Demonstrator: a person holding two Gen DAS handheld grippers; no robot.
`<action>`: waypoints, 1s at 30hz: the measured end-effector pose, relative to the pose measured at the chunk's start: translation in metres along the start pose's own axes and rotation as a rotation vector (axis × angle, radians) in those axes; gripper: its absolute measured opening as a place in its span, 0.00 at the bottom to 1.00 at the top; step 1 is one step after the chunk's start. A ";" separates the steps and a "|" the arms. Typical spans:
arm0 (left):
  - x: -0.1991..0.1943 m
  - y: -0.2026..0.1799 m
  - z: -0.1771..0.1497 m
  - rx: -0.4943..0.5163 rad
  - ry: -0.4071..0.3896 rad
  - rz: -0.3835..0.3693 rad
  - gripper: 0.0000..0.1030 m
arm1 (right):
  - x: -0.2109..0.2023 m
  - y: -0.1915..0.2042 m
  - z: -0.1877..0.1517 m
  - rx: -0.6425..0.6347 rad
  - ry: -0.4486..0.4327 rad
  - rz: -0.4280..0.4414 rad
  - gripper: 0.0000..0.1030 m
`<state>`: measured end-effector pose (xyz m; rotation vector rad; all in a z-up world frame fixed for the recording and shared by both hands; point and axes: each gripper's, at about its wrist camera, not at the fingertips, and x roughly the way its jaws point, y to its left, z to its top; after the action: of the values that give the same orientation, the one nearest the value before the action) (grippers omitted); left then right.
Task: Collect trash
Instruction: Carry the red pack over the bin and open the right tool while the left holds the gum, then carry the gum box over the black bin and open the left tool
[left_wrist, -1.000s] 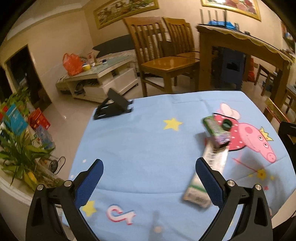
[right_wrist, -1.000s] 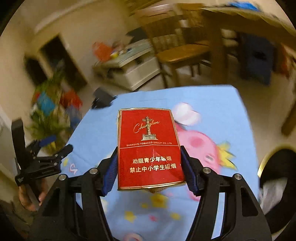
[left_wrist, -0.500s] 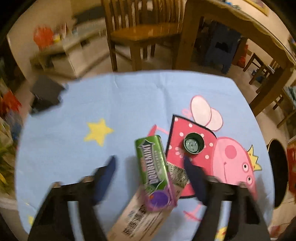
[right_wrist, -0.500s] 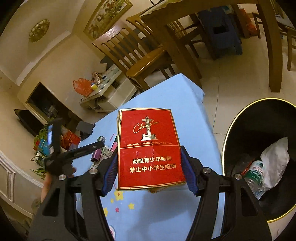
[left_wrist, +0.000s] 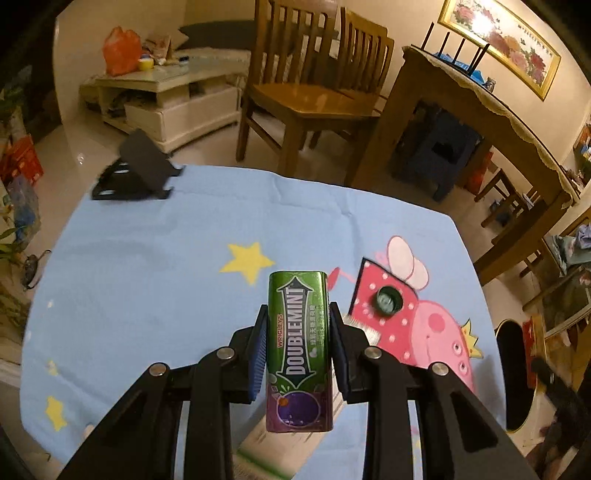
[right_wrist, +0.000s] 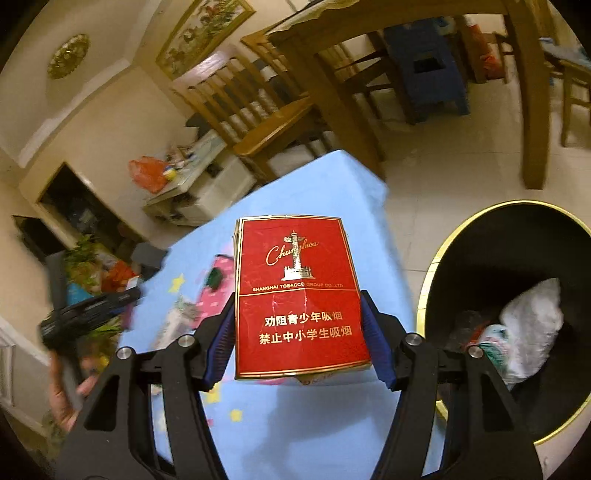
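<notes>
Green gum box (left_wrist: 298, 343) clamped in left tool (left_wrist: 298, 350), red cig pack (right_wrist: 300, 295) in right (right_wrist: 300, 332).

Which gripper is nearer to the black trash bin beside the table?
Right. The right gripper, shut on the red cigarette pack, is at the table edge next to the trash bin. The left gripper, holding the Doublemint box, is over the tablecloth, farther away.

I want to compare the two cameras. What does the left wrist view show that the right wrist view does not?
Only the left wrist view: the left claw shut on the Doublemint gum box, and the flat carton under it.

Only the right wrist view: the right claw shut on the red Chunghwa cigarette pack, and trash inside the bin.

Both: the blue tablecloth, the bottle cap, the black stand.
</notes>
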<state>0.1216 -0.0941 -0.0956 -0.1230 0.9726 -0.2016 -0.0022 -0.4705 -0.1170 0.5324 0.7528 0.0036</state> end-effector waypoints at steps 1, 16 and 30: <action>-0.004 -0.002 -0.006 0.015 0.001 -0.004 0.28 | -0.004 -0.007 0.002 0.015 -0.018 -0.046 0.60; -0.032 -0.126 -0.059 0.314 0.011 -0.156 0.28 | -0.023 -0.091 -0.015 0.158 -0.033 -0.542 0.92; 0.023 -0.294 -0.111 0.569 0.117 -0.201 0.28 | -0.146 -0.101 -0.014 0.335 -0.504 -0.440 0.95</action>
<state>0.0086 -0.3867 -0.1191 0.3177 0.9847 -0.6669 -0.1367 -0.5796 -0.0773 0.6410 0.3602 -0.6534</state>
